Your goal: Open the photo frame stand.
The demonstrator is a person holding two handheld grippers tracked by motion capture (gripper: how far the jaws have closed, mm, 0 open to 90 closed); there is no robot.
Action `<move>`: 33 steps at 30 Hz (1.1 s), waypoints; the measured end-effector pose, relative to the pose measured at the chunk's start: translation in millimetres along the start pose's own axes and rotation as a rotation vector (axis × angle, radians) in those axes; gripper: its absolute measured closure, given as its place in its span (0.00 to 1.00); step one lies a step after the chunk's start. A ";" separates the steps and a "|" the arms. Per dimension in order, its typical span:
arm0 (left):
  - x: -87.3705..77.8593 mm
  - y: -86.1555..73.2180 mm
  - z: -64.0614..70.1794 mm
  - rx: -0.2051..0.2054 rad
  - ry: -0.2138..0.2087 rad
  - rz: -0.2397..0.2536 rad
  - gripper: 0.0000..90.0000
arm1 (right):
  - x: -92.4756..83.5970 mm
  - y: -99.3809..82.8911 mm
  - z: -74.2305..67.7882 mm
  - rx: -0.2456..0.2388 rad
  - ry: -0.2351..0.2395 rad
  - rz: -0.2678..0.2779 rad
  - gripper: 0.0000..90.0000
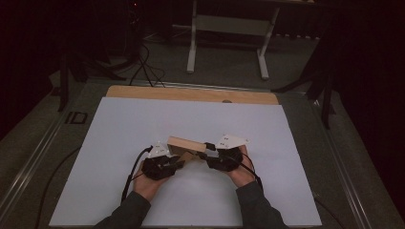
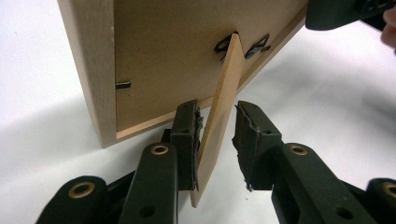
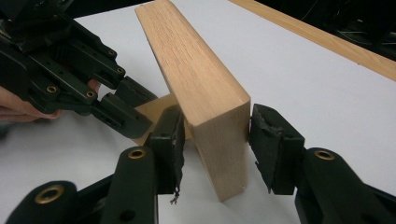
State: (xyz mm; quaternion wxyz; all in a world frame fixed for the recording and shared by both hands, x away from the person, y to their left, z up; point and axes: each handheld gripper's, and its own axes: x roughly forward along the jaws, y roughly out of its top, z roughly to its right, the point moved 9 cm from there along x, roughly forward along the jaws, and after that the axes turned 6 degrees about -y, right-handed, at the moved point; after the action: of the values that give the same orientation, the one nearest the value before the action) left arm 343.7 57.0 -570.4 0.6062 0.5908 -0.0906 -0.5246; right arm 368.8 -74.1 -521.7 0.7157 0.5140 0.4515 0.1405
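The left tool (image 1: 179,162) sat at the near left of the wooden picture frame (image 1: 186,144), behind its back board, and its half-spread jaws straddled the frame's fold-out stand leg (image 2: 219,116). In the left gripper view the left pad (image 2: 189,140) lay against the leg while the right pad (image 2: 250,140) stood clear of it, so nothing was clamped. The leg ran as a thin strip from its hinge on the back board down and toward that tool, its long axis almost in line with the jaws; any further swing of the leg would turn on that line.

The frame itself stood near the middle of the white sheet on the table (image 1: 191,94), between the two hands, tilted on its lower edge. It was pale, light-grained wood with a thick rim, a flat brown back panel and small black turn clips.

The right tool (image 1: 208,153) came in from the frame's right end. Its jaws bracketed the thick rim (image 3: 219,140) at middling width, the pads at or just beside both faces, seemingly steadying it; a firm grip cannot be told.
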 end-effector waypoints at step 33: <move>-8.3 -3.2 3.6 -0.052 -0.057 0.022 0.74 | -1.0 -2.7 -6.2 -0.003 0.035 -0.015 0.57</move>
State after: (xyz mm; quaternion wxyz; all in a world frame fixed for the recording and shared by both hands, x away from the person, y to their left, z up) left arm 335.8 61.7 -567.7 0.6241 0.5587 -0.1007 -0.5368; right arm 362.7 -72.2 -524.0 0.7094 0.5070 0.4677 0.1447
